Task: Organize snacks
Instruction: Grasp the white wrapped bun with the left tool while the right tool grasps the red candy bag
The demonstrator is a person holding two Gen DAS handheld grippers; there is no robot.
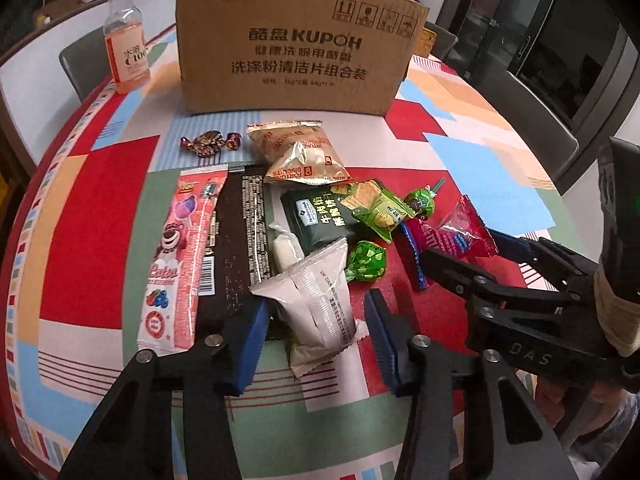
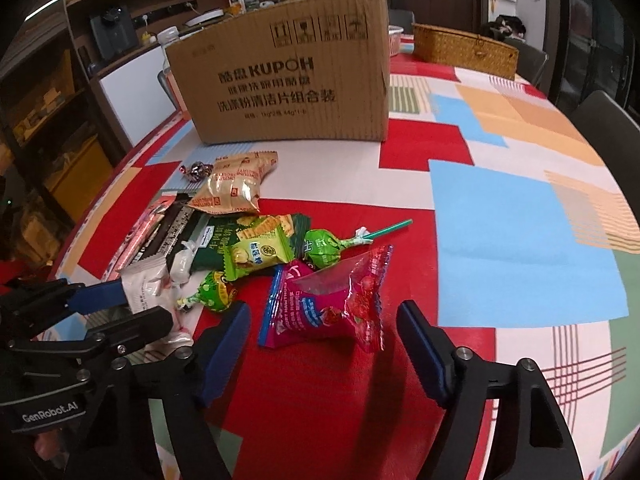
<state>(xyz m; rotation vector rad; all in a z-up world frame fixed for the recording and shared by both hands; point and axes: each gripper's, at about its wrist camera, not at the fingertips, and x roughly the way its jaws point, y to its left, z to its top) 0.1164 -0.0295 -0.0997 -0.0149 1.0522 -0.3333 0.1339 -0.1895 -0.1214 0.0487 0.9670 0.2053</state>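
Left tongs [image 1: 316,344] stood open astride a white packet [image 1: 320,300], pads apart from it; right tongs [image 2: 322,350] stood wide around a red packet [image 2: 332,304], untouched. Both lay on the worktop [image 2: 520,240] before a cardboard box [image 1: 296,48].

A home dining room: a round table [image 2: 500,208] under a patchwork-print cloth of red, blue and orange fills the centre of both views, with grey upholstered chairs [image 1: 532,120] drawn up at its far edge. In the upper left of the right wrist view, dark wooden shelves [image 2: 52,92] hold household clutter and small appliances, while a woven basket [image 2: 464,52] rests on the table at upper right. A glass-fronted black cabinet [image 1: 532,32] stands at the upper right of the left wrist view. A drink bottle [image 1: 126,40] stands at that view's upper left.
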